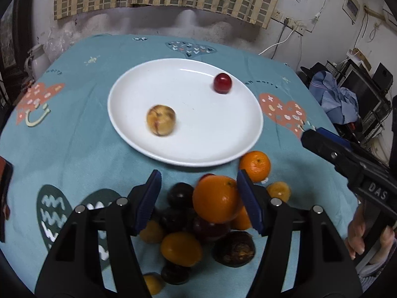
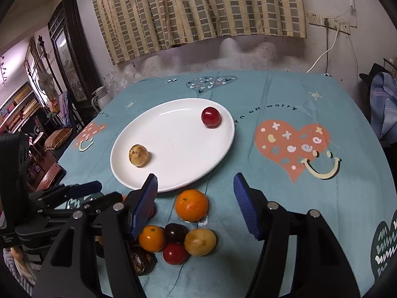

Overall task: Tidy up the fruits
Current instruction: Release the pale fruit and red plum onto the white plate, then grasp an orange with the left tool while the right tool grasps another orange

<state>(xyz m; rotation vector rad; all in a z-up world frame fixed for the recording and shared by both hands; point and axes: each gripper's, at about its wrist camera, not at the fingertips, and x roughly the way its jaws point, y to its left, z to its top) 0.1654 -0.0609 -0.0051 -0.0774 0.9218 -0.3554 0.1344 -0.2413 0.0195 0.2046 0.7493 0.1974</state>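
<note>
Raised letters "DAS" show on the black body of the right gripper (image 1: 315, 134) where it enters the left wrist view; the teal tablecloth (image 2: 273, 149) carries the words "on worry" beside an orange heart, with the letters before them partly cut by a fold. The white plate (image 1: 198, 149) sits mid-table and holds a tan, mottled fruit (image 1: 160, 120) on its near-left part and a glossy red fruit (image 1: 222, 83) close to its far-right rim. Just off the plate's near edge lies the heap of fruit: a large orange (image 1: 216, 200), a smaller orange (image 1: 255, 166) touching the plate's rim, dark purple plums (image 1: 180, 195) and a rough brown-black fruit (image 1: 234, 248). Much of the heap is hidden behind the left gripper (image 1: 198, 198), whose blue pads stand apart around the large orange, with the right pad against it and a gap at the left pad. The right gripper also stands spread, nothing between its pads, above the cloth near the plate's near edge.
</note>
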